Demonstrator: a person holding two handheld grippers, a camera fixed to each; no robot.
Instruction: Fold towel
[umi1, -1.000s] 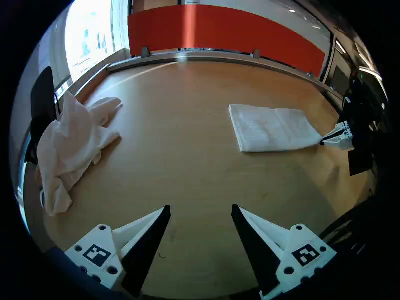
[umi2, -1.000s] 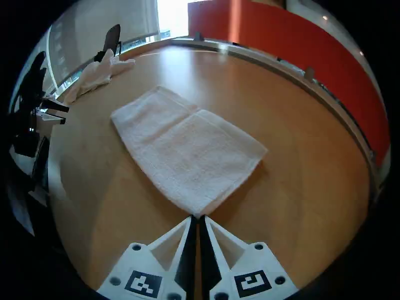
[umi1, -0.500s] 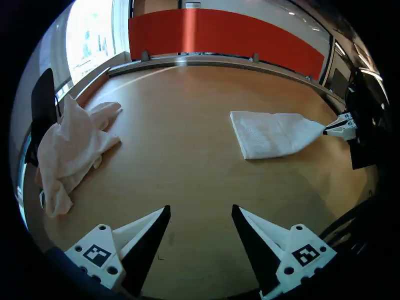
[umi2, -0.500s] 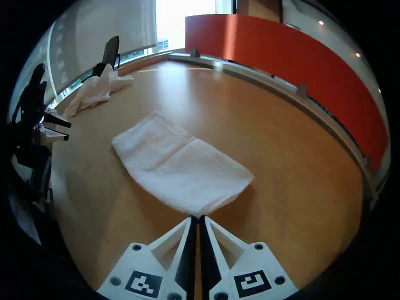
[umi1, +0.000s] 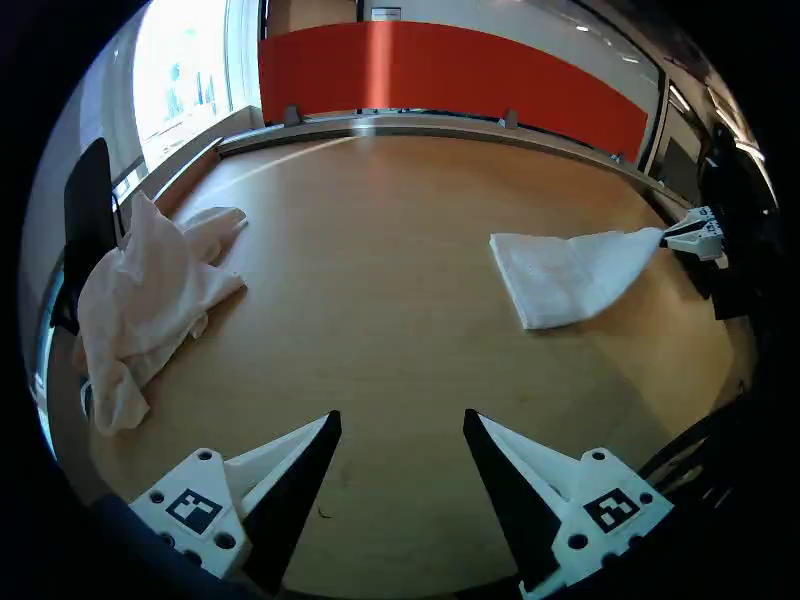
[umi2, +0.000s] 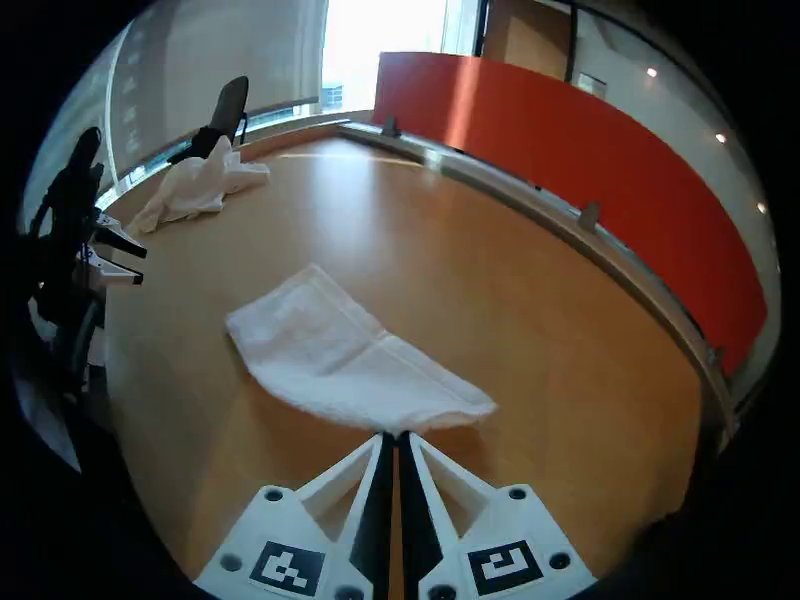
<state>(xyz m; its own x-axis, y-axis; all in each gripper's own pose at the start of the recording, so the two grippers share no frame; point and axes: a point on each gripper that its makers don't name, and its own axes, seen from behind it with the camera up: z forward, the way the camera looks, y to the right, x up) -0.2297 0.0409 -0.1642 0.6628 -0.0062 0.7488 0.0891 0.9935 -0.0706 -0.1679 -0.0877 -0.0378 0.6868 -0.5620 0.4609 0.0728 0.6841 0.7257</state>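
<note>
Right gripper view: we see our right gripper (umi2: 397, 437) pinching the near corner of a white towel (umi2: 340, 360), likely soft and floppy, lying just ahead; our left gripper (umi1: 400, 415) gapes wide.

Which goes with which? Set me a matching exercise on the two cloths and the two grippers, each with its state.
1. folded towel
2. crumpled cloth
3. left gripper
4. right gripper

a. open above the bare table
b. one corner raised off the table
c. shut on a towel corner
d. heaped near the chair

Pairs: 1-b, 2-d, 3-a, 4-c.
</note>
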